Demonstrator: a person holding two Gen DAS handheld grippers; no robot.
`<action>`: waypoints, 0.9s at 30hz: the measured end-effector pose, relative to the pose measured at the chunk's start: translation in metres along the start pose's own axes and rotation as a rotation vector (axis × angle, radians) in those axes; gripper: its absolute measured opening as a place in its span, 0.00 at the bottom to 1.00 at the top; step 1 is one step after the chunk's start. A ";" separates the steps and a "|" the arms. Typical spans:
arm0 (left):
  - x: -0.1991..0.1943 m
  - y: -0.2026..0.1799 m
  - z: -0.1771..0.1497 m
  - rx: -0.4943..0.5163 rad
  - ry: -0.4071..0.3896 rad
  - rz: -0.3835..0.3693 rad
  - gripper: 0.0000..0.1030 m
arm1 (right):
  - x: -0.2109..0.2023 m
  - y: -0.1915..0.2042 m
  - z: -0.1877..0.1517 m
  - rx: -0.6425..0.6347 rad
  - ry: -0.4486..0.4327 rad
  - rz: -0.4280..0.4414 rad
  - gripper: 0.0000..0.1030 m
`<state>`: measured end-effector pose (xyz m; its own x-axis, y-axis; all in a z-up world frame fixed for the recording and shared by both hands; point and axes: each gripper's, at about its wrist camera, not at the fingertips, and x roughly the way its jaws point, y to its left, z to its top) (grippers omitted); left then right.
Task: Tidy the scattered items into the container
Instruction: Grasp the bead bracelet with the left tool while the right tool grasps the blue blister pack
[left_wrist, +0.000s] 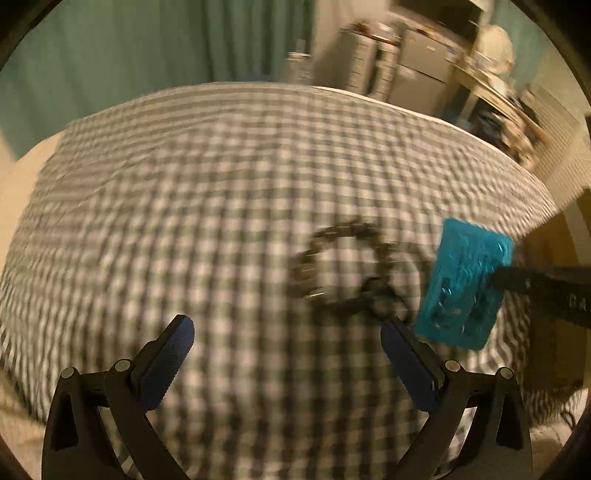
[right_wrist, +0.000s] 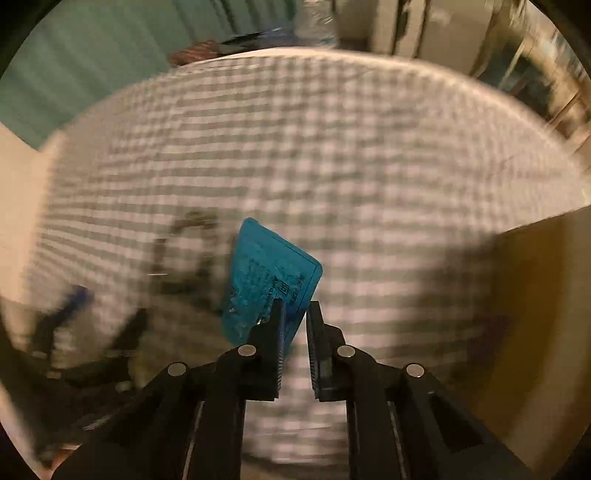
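A blue card-like packet is pinched at its corner by my right gripper, held above the checked bedcover; it also shows in the left wrist view with the right gripper's finger on it. A dark beaded bracelet or chain lies in a loop on the cover, just ahead and right of my left gripper, which is open and empty. The chain shows blurred in the right wrist view. No container is clearly in view.
The grey-and-white checked bedcover fills both views. Green curtains hang behind; drawers and a cluttered desk stand at the back right. The left gripper shows blurred at the lower left of the right wrist view.
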<state>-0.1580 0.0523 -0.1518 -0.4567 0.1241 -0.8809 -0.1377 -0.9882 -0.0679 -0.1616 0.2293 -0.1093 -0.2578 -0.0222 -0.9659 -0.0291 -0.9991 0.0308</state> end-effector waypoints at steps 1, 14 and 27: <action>0.003 -0.006 0.003 0.016 0.009 -0.012 1.00 | -0.001 -0.005 0.002 0.016 0.000 0.002 0.11; 0.054 -0.010 0.034 -0.021 0.111 -0.040 0.77 | 0.054 -0.012 0.003 0.160 0.057 0.081 0.67; -0.010 0.033 0.029 -0.187 -0.106 -0.278 0.11 | 0.031 -0.001 0.006 0.089 -0.078 0.154 0.13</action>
<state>-0.1835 0.0206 -0.1317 -0.5143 0.3899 -0.7638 -0.1110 -0.9135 -0.3915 -0.1752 0.2302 -0.1381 -0.3401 -0.1682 -0.9252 -0.0679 -0.9769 0.2026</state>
